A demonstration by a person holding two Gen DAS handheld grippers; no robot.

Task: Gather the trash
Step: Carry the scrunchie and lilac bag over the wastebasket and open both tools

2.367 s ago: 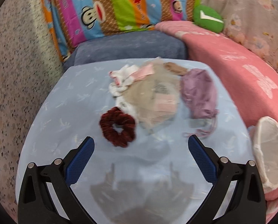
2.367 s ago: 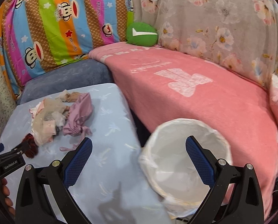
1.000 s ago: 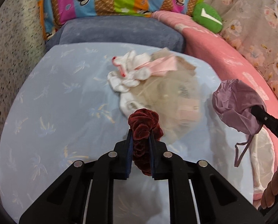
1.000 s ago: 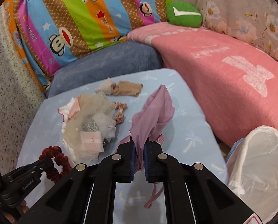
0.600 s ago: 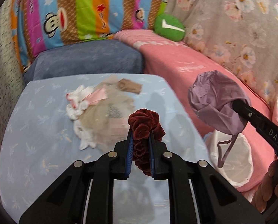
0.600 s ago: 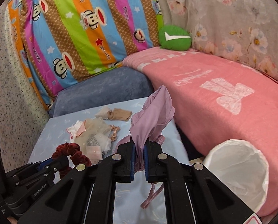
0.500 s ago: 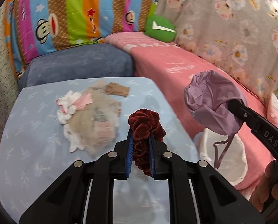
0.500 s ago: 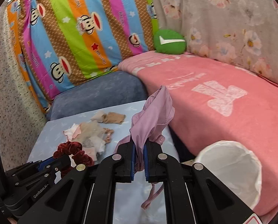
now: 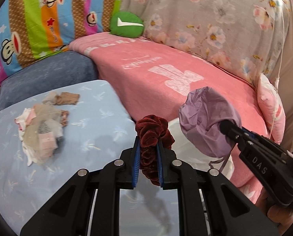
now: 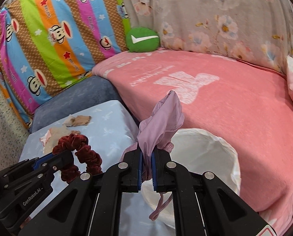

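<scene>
Left gripper (image 9: pixel 148 161) clamps one maroon scrunchie (image 9: pixel 153 131); right gripper (image 10: pixel 146 166) clamps one lilac pouch (image 10: pixel 162 122); one white-lined bin (image 10: pixel 211 149) below.

The scrunchie (image 9: pixel 153 137) in the left gripper (image 9: pixel 148 161) looks like plush, crinkled velvet; the pouch (image 10: pixel 160 122) in the right gripper (image 10: pixel 146 170) is thin, smooth, faintly shiny cloth. Beyond them, the bin liner (image 10: pixel 215 147) is thin translucent plastic and the pink blanket (image 10: pixel 215 98) soft, matt fleece.

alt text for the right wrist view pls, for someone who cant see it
The right claw is shut on a crumpled lilac cloth pouch, held just left of a white-lined trash bin beside a pink-covered sofa. At left, the left claw grips a dark red scrunchie above a pale blue table.
</scene>
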